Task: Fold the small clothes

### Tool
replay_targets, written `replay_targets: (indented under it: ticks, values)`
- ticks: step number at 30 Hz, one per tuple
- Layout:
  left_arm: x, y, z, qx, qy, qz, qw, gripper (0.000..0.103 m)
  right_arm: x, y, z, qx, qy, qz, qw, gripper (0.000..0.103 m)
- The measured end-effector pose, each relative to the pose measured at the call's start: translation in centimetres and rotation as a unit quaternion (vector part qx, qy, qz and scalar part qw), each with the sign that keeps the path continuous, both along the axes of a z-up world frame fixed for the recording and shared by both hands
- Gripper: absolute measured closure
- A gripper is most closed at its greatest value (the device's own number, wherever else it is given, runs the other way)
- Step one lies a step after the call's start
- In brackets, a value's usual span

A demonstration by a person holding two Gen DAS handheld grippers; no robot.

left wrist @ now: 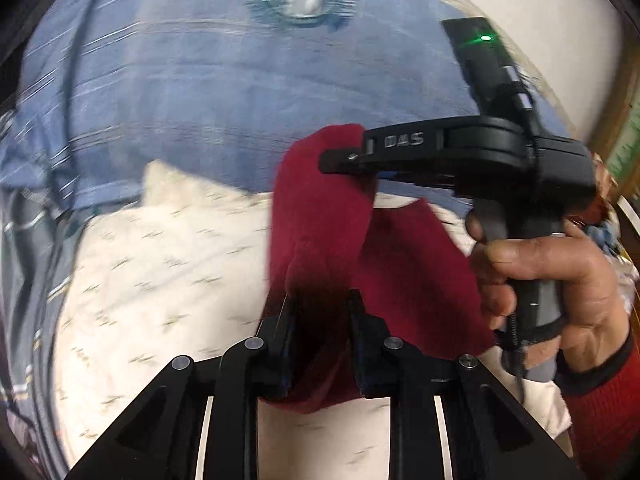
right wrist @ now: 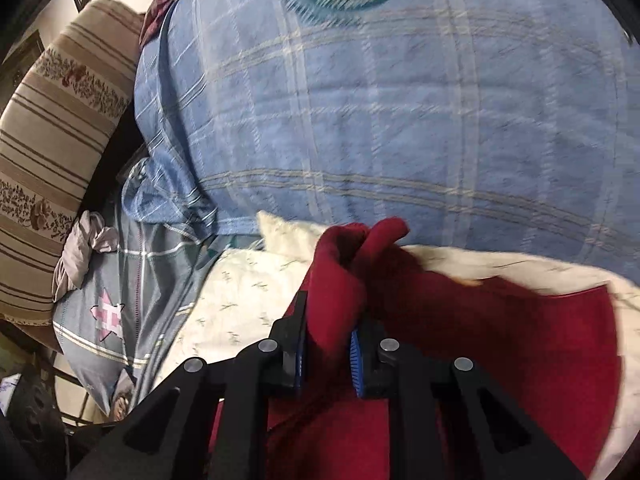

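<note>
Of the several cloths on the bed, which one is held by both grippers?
The dark red knit cloth; the blue checked cover and cream patterned sheet lie untouched.

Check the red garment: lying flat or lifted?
Lifted: the red garment hangs bunched between the left gripper and right gripper, both clamped on it.

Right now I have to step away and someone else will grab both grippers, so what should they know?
Left gripper: shut on the red cloth.
Right gripper: shut on another part of the same cloth, with a hand on its handle.
The cloth hangs between both grippers above the cream sheet; the blue plaid blanket lies behind.
Done: both holds taken.
Left: no finished fold shows yet; lay it down and fold it.
</note>
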State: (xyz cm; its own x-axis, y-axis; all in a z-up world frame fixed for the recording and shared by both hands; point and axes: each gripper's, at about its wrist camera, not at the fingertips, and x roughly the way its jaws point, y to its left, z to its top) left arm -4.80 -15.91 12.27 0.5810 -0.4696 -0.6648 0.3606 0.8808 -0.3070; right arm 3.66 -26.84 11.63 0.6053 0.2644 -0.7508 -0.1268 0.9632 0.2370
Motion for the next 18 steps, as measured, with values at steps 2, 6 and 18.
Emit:
replay_targets:
  ticks: [2,6,18]
  values:
    - [-0.3,-2.5,0.6,0.001,-0.004,-0.025,0.9997,0.083,-0.3,-2.0,1.3,-0.008,-0.004,-0.014,1.0,0.089]
    - [0.0,-6.6,0.3,0.002,0.005,-0.065,0.9979,0.088,-1.3,-6.2,2.1,-0.017,-0.006,-0.04,0.999,0.093]
    - [1.6,-12.3,-3.1,-0.004,0.073,-0.147,0.9864,0.082,-3.6,-16.1,-2.3,-0.024,0.031,-0.129,0.991,0.094]
